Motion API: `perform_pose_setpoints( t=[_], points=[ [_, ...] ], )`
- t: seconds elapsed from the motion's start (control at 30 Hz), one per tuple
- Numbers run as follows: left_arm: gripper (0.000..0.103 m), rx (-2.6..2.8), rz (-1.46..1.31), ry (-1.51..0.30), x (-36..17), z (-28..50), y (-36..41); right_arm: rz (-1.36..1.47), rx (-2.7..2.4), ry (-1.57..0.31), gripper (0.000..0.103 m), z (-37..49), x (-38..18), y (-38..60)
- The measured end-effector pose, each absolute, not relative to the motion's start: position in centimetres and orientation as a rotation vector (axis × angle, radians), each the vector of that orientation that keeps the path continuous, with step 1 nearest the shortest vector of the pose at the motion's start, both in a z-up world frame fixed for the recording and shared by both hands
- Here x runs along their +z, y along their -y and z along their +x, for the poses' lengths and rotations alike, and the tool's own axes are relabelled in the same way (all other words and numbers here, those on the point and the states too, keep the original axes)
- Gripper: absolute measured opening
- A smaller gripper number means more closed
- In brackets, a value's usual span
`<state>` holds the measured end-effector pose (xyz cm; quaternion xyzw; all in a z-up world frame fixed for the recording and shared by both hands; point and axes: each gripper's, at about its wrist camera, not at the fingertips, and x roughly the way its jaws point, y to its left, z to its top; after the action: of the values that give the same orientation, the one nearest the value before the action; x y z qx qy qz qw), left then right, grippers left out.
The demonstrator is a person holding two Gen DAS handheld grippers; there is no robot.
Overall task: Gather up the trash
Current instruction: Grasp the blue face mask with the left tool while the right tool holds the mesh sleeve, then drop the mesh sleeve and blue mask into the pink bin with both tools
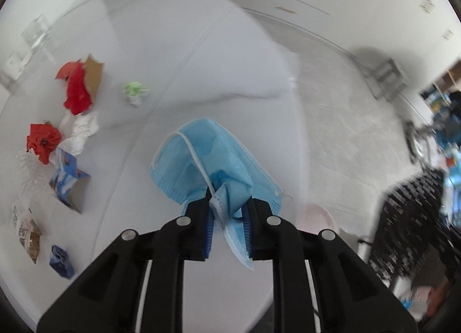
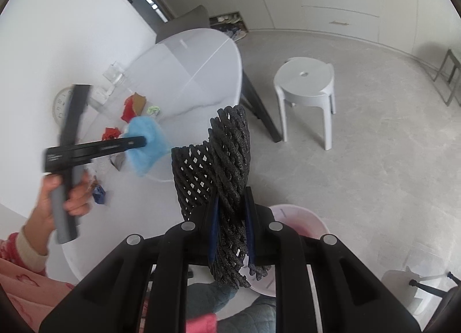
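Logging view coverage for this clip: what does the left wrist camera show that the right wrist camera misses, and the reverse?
Only the left wrist view shows the left tool gripping the blue face mask up close.

Only the right wrist view shows the right tool clamping black foam netting, the white stool, the wall clock and the person's hand.

Both show the mask, the table, the red paper and the pink bin.

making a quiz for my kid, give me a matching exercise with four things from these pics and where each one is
Things:
1. blue face mask
2. black foam net
3. green paper ball
4. white stool

Places:
A. on the floor
B. lying on the table
C. in the right tool
D. in the left tool

Pairs: 1-D, 2-C, 3-B, 4-A
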<state>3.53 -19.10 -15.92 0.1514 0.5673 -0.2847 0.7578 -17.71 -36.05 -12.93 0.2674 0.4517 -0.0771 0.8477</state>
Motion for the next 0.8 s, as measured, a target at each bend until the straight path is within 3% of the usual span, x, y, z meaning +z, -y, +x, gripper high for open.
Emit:
perform_pose_setpoints(
  t=[0.37,0.8],
  points=[
    [0.017,-0.949,0.445,-1.238,-12.9,-8.7,20.5,0.533,-0.37,-1.031,0.018,-25.7,-15.7,36.0],
    [0.018,-0.938,0.515,-1.283,-14.7,-12.4,20.9,0.574,-0.343,-1.222,0.021,-23.4,-29.2,35.8]
  ],
)
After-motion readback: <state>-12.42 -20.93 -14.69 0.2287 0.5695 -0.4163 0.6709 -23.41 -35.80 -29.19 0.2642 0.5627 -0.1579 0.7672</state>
